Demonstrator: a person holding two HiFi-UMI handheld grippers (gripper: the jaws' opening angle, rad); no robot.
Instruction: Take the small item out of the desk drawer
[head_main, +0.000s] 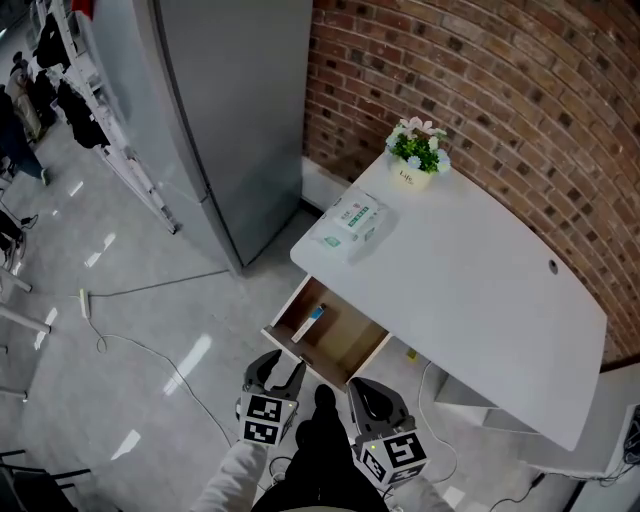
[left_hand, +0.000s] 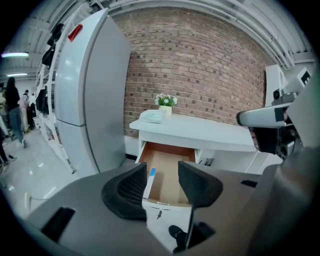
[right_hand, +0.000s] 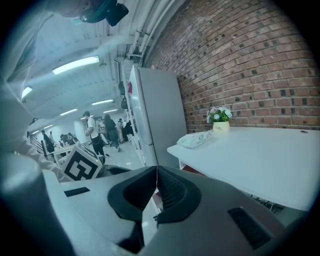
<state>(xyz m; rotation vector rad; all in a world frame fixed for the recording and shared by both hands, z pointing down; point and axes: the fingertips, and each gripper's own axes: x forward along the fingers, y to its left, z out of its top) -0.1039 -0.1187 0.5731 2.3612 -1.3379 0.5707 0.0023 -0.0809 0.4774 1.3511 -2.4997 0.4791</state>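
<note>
Left claw (left_hand: 162, 187): jaws apart, empty. Ahead, past its left jaw: item (left_hand: 150, 181), slim, white, blue end, in open drawer (left_hand: 170, 167). Right claw (right_hand: 156, 192): jaws together, empty.

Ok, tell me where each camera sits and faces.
Head view: on the head, steeply down at the white desk, open drawer, left gripper, right gripper, sleeves.
Left gripper view: on the left gripper, facing the drawer between open jaws; right gripper at right.
Right gripper view: on the right gripper, along the desk's edge over shut jaws; left gripper's marker cube at left.
Shared: all three show the flower pot.
</note>
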